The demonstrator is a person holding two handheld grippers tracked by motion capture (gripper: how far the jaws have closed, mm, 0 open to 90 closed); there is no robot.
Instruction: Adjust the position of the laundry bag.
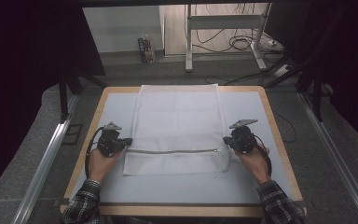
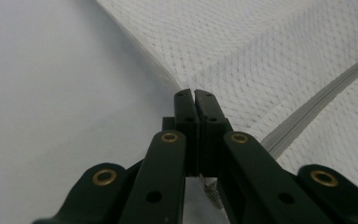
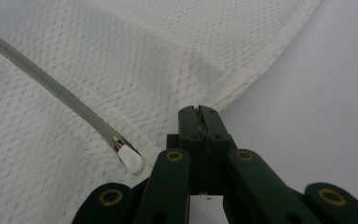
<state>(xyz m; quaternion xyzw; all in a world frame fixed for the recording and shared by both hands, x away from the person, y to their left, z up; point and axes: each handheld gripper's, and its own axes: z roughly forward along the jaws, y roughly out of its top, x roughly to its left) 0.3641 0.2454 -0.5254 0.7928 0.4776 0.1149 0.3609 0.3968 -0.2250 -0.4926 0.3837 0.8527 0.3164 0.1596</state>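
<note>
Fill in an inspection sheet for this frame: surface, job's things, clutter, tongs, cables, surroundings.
Surface: pale table with wooden rim.
Job's things: white mesh bag lying flat, zipper closed, pull at its right end.
Clutter: nothing seen.
Tongs: left tongs and right tongs shut at the bag's side edges; whether either pinches fabric is hidden.
Cables: one trails from each; loose coils on the floor.
Surroundings: dark curtains, metal stand.

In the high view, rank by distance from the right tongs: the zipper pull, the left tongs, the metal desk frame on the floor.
1. White zipper pull, just beside the right tongs.
2. Left tongs, across the white mesh laundry bag.
3. Grey metal desk frame, beyond the table's far edge.
</note>
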